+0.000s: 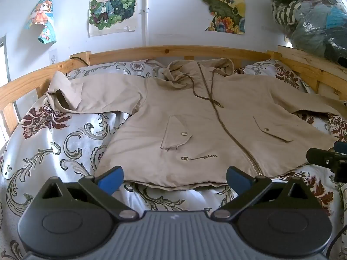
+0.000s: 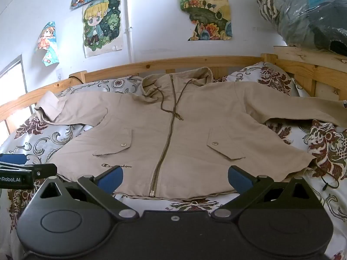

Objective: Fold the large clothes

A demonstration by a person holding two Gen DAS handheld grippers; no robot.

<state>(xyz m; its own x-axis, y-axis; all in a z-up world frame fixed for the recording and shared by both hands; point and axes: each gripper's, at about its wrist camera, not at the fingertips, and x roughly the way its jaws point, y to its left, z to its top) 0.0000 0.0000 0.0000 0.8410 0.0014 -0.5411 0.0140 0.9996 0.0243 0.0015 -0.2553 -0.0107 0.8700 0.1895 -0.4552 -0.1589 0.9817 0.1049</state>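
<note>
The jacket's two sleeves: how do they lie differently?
The left sleeve ends bent, with its cuff turned up pale near the wooden rail. The right sleeve stretches out straighter, its cuff past the picture's edge. Both are beige and rest on the patterned bedspread.

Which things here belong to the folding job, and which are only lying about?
For the job: beige jacket, left gripper, right gripper.
Lying about: patterned bedspread, wooden bed frame, wall posters, bagged clothes.
</note>
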